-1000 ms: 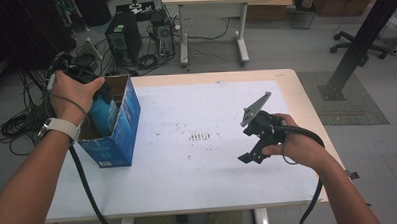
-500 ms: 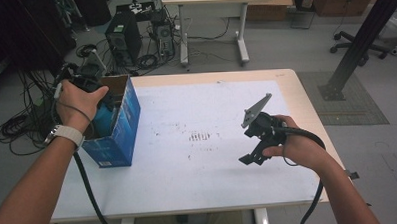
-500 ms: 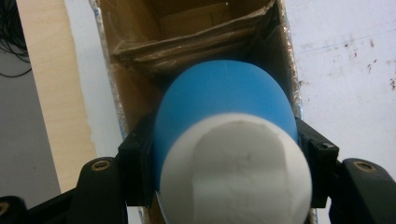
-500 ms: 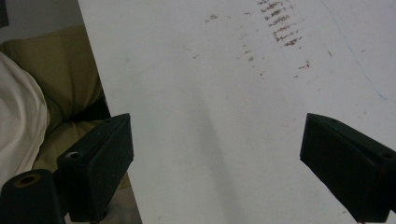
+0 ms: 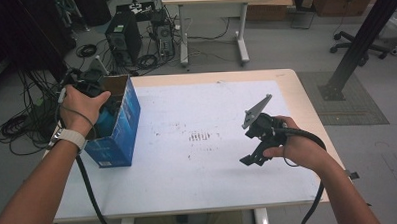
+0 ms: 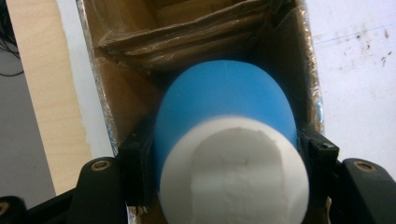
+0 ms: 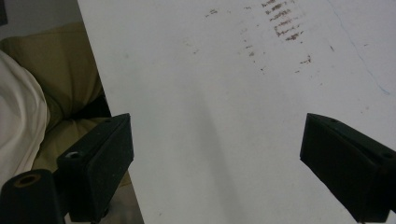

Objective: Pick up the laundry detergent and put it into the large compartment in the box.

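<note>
White counter (image 5: 209, 181) carries a blue box (image 5: 118, 130) at its left edge. We clamp our left gripper (image 6: 224, 154) on a blue, white-ended cylinder (image 6: 226, 121) inside that box. Our right gripper (image 7: 217, 154) hangs over bare counter, jaws wide apart.

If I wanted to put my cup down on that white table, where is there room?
Nearly everywhere: the table is bare from the blue box on its left across the smudged middle to the right hand-held gripper, and along the far edge. It is crowded only at the box, where the left hand-held gripper holds a blue-and-white bottle inside the opening.
</note>
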Motion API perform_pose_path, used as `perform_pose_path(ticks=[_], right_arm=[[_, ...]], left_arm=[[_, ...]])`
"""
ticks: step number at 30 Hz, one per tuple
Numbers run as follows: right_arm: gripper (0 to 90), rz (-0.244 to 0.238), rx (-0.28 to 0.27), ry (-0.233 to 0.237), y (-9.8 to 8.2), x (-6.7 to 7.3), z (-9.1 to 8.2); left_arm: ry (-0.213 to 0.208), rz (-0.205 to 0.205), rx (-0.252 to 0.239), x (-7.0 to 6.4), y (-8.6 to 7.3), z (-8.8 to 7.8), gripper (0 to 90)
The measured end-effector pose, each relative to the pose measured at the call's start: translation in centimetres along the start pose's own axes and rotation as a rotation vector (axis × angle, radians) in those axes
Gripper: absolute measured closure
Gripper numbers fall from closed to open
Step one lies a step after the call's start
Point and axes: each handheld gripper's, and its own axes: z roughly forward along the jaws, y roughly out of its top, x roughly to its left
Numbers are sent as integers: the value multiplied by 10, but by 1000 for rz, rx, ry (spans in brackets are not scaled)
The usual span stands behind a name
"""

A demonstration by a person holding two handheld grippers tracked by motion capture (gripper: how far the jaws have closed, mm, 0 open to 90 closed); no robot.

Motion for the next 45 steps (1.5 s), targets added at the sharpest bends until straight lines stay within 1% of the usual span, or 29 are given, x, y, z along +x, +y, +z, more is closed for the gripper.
perform_pose_path(ticks=[3,8,10,16,24,37,42,45], right_arm=[[98,-1,-4,0,1,1,0],[98,3,-2,-1,0,1,0],[98,4,-1,-1,-1,1,0],[98,6,-5,-1,-3,0,0],[98,10,-1,-4,-3,0,0],[98,7,1,3,0,1,4],[98,13,8,2,-1,0,4],[98,13,6,1,-2,0,3]], left_arm=[[8,8,1,0,0,1,371],[-2,2,4,1,-3,6,371],[-3,2,2,1,-3,9,371],[-7,9,19,0,-4,15,371],[-12,8,23,0,-6,21,371],[-24,2,15,3,-5,24,370],[-28,4,17,4,-3,25,369],[-37,-3,18,6,-3,26,368]])
